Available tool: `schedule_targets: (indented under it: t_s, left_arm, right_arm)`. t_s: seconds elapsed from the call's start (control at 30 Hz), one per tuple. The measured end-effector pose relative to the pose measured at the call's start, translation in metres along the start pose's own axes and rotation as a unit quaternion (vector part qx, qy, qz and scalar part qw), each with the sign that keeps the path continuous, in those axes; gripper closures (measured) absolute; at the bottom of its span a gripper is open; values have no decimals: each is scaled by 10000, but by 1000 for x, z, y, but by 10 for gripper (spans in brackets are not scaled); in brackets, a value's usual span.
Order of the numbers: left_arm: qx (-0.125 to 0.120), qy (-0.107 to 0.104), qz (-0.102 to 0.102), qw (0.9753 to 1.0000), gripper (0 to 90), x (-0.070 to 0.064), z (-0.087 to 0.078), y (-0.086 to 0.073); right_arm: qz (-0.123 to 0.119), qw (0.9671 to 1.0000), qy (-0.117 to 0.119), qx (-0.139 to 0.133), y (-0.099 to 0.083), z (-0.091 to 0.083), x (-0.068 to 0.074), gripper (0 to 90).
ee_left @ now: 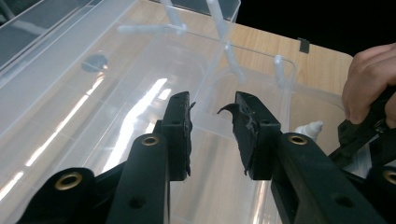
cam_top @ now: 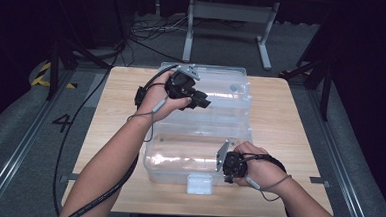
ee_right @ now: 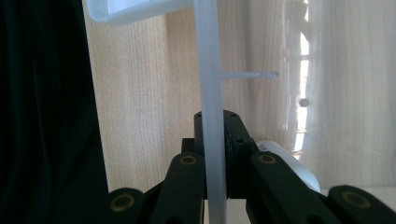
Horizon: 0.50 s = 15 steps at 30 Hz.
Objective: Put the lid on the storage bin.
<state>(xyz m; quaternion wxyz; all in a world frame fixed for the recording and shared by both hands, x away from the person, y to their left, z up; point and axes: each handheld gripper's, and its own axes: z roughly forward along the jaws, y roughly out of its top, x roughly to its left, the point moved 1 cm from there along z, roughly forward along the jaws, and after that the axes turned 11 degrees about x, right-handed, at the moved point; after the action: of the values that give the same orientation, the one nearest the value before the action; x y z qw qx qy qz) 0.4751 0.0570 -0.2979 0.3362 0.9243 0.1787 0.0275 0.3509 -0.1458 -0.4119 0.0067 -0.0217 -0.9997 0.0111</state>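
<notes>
A clear plastic storage box (cam_top: 188, 158) sits on the wooden table (cam_top: 115, 114), its hinged lid (cam_top: 227, 90) thrown back flat behind it. My left gripper (cam_top: 202, 101) hovers over the lid and points toward the box. In the left gripper view it (ee_left: 212, 109) stands open with nothing between the jaws, the clear box (ee_left: 140, 93) beneath it. At the box's front right corner, my right gripper (cam_top: 226, 166) grips the rim. The right gripper view shows it (ee_right: 212, 122) shut on the thin clear wall (ee_right: 208, 70) of the box.
A white latch (cam_top: 199, 183) hangs at the middle of the box's front, near the table's front edge. Bare wood lies left and right of the box. Beyond the table are floor cables (cam_top: 150, 31) and a grey stand (cam_top: 230, 20).
</notes>
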Motion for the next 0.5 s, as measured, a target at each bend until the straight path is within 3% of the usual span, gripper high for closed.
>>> schedule_targets:
  t_s: [0.03,0.23,0.5]
  left_arm:
    - [45,105,53,9999,671,-1,-1,3]
    - [332,228,54,9992,678,2,0,7]
    - [494,209,-35,9986,693,7,12,5]
  right_arm:
    - [-10,10000,2,9,0,0,0,867]
    - [-12,10000,-16,11,-1,0,0,867]
    - [24,10000,-2,-11,-1,0,0,867]
